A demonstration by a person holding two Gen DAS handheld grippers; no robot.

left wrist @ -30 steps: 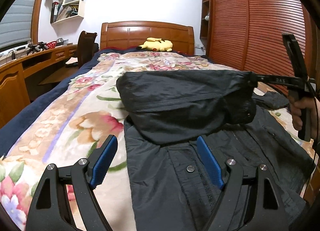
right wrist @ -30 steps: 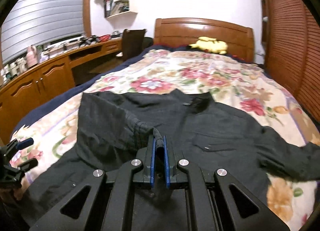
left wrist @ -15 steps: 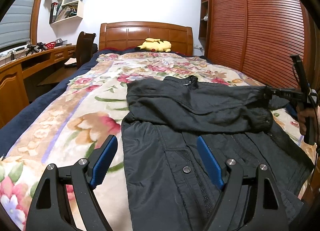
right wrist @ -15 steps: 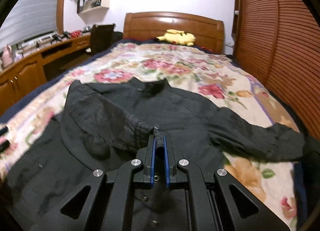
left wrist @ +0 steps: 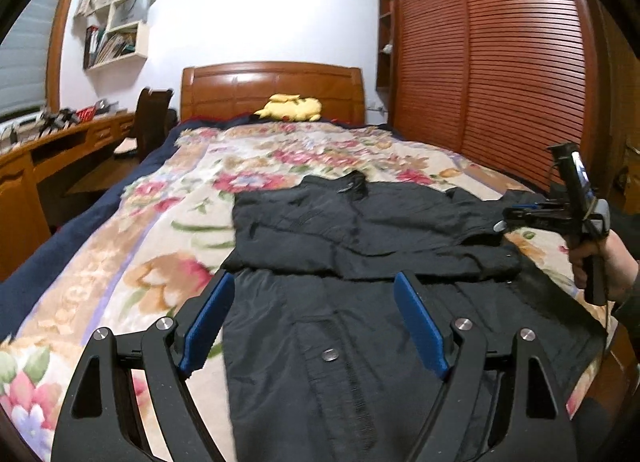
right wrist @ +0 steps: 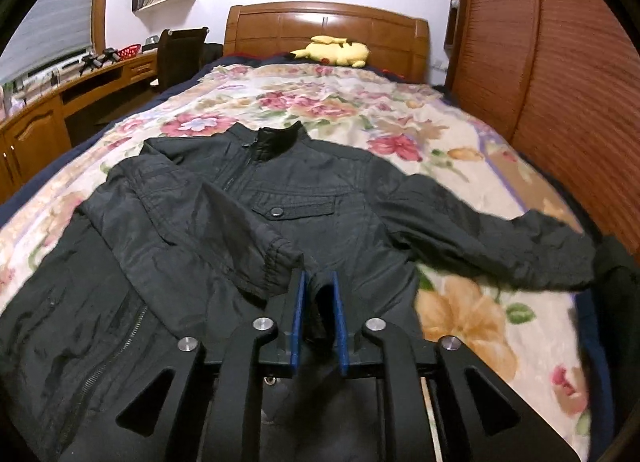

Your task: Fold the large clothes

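Observation:
A black jacket [left wrist: 352,350] [right wrist: 320,182] lies front up on the floral bedspread [left wrist: 132,262], collar toward the headboard. One sleeve [right wrist: 224,230] is folded across the chest; the other sleeve [right wrist: 500,238] stretches out to the right. My left gripper [left wrist: 314,282] hangs open above the jacket's lower front, holding nothing. My right gripper [right wrist: 318,282] sits at the folded sleeve's cuff [right wrist: 280,258]; its jaws are opening, and a fold of sleeve fabric lies loosely between the blue pads. From the left wrist, the right gripper [left wrist: 516,218] shows at the right, held by a hand [left wrist: 600,266].
A yellow plush toy [right wrist: 336,52] rests by the wooden headboard [right wrist: 320,28]. A desk [left wrist: 48,150] and chair [left wrist: 150,118] stand along the bed's left side. Slatted wardrobe doors [left wrist: 500,74] run close along the right. Bedspread shows beyond the collar.
The right gripper carried the raised sleeve across and laid it flat on the jacket's chest, then its pads parted. The left gripper stayed open and rose a little.

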